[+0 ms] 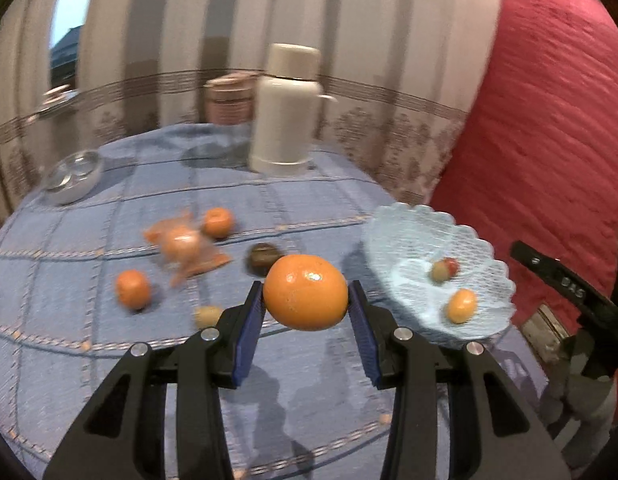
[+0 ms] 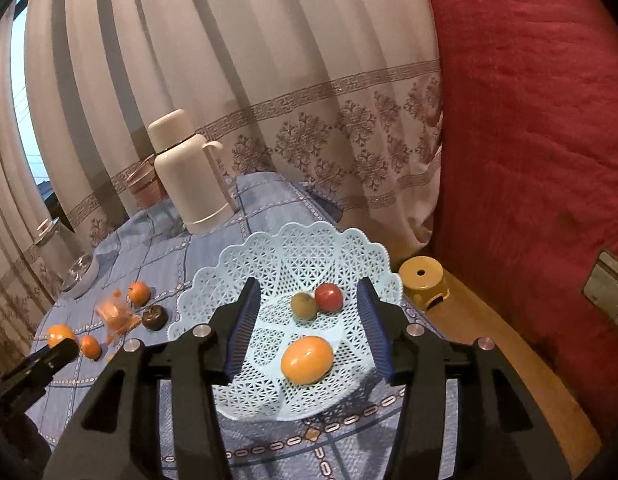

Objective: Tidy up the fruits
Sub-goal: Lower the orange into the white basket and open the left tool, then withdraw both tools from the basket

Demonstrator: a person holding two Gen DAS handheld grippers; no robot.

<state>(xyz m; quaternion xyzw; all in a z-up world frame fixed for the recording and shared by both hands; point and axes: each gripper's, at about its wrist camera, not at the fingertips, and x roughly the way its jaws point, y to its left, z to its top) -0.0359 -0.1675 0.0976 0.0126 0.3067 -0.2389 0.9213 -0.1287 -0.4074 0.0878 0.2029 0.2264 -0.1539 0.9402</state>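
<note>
My left gripper (image 1: 305, 304) is shut on a large orange (image 1: 305, 292) and holds it above the blue tablecloth, left of the light blue lattice basket (image 1: 401, 232). The basket (image 2: 309, 244) holds an orange fruit (image 2: 307, 359), a red fruit (image 2: 329, 297) and a greenish fruit (image 2: 303, 306). My right gripper (image 2: 309, 320) is open and empty, hovering over the basket. Loose oranges (image 1: 133, 288) (image 1: 217, 222), a dark fruit (image 1: 262, 258), a small yellowish fruit (image 1: 207, 316) and an orange plastic bag with fruit (image 1: 183, 246) lie on the cloth.
A cream thermos (image 1: 287, 112) stands at the back of the table, a brown container (image 1: 229, 98) behind it. A glass dish (image 1: 71, 176) sits at the back left. A red cushion (image 2: 529, 140) and a yellow stool (image 2: 423, 280) are to the right.
</note>
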